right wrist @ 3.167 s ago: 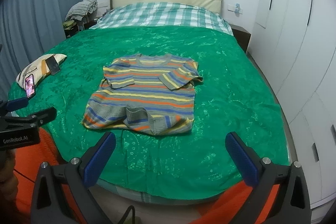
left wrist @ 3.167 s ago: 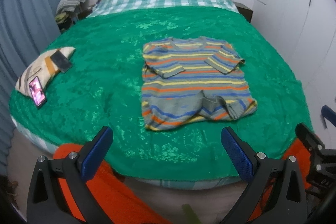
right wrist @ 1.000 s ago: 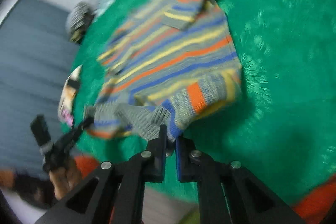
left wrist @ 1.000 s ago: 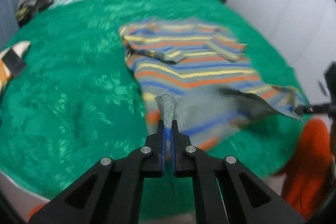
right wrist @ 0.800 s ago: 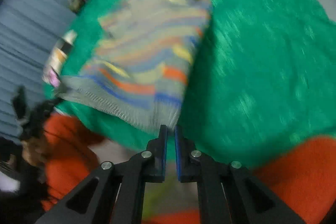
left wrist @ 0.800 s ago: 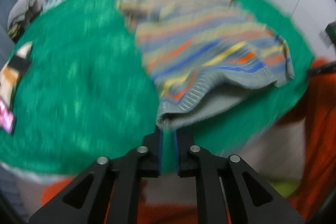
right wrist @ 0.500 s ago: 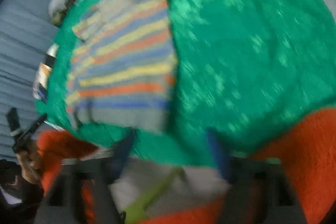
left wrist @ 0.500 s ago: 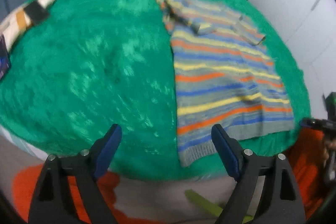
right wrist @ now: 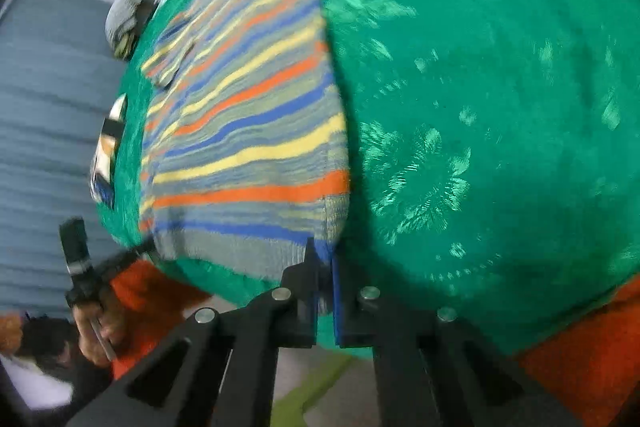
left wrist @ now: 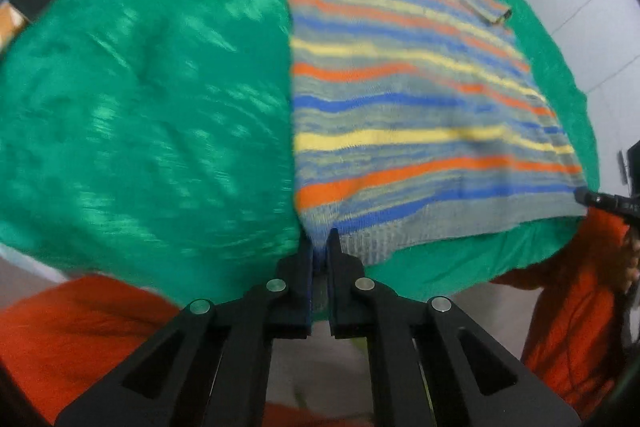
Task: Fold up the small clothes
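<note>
On the left, the left gripper (left wrist: 319, 247) has its jaws pressed narrow on the near left corner of the hem of 1 striped sweater (left wrist: 400, 99), which lies spread flat on the green bedspread (left wrist: 140, 107) of the bed, its hem at the near edge and its neck toward the far end. The sweater runs away from these jaws and to their right, with 2 sleeves folded across its chest at the far end. At the hem's other corner, the right gripper (right wrist: 323, 251) has its jaws nipped together on the near right corner, so the sweater stretches away to their left. That makes 2 grippers, each holding 1 hem corner of the same garment. Both views are blurred. Orange clothing (right wrist: 580, 347) fills the bottom corners.
</note>
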`<action>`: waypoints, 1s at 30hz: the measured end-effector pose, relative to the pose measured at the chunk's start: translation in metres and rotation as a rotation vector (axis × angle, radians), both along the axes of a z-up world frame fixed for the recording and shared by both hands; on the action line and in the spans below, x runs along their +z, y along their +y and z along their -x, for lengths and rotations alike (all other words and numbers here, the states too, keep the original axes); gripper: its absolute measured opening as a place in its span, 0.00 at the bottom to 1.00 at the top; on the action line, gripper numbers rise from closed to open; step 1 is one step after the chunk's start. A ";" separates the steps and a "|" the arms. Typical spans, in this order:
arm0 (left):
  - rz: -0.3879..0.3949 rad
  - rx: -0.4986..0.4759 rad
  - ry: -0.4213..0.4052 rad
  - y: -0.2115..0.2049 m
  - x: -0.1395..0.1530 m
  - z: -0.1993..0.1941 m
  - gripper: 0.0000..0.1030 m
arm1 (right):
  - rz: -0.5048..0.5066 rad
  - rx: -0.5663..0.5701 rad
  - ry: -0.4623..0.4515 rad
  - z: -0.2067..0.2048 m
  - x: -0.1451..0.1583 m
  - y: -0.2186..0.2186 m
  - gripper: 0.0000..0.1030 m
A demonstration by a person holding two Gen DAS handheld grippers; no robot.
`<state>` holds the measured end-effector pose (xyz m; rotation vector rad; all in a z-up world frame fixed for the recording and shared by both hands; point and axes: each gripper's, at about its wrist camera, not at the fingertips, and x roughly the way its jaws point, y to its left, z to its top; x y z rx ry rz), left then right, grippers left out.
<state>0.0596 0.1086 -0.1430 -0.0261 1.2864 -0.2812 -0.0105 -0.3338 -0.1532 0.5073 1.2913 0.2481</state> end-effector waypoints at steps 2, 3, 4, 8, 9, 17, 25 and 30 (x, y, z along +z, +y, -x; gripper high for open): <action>-0.021 -0.004 -0.010 0.008 0.006 0.003 0.03 | 0.042 0.023 -0.013 0.003 0.015 0.001 0.04; -0.041 -0.006 0.002 0.008 0.002 0.004 0.03 | 0.064 0.032 -0.012 0.002 0.018 0.004 0.04; -0.080 -0.015 0.015 0.003 -0.005 0.004 0.03 | 0.094 0.042 0.000 0.001 0.015 0.007 0.04; -0.250 -0.052 0.099 -0.023 -0.052 0.004 0.03 | 0.198 0.070 0.110 -0.009 -0.037 0.022 0.04; -0.269 -0.049 0.097 -0.026 -0.055 0.004 0.03 | 0.200 0.059 0.115 -0.011 -0.042 0.022 0.04; -0.252 0.038 0.006 -0.026 -0.002 0.010 0.52 | 0.270 0.112 0.107 -0.010 -0.010 0.021 0.46; -0.141 0.252 -0.397 -0.007 0.090 -0.006 0.84 | 0.703 0.265 -0.345 -0.083 0.138 0.034 0.80; -0.099 0.360 -0.462 -0.017 0.059 -0.019 0.84 | 0.670 0.457 -0.482 -0.186 0.116 0.107 0.83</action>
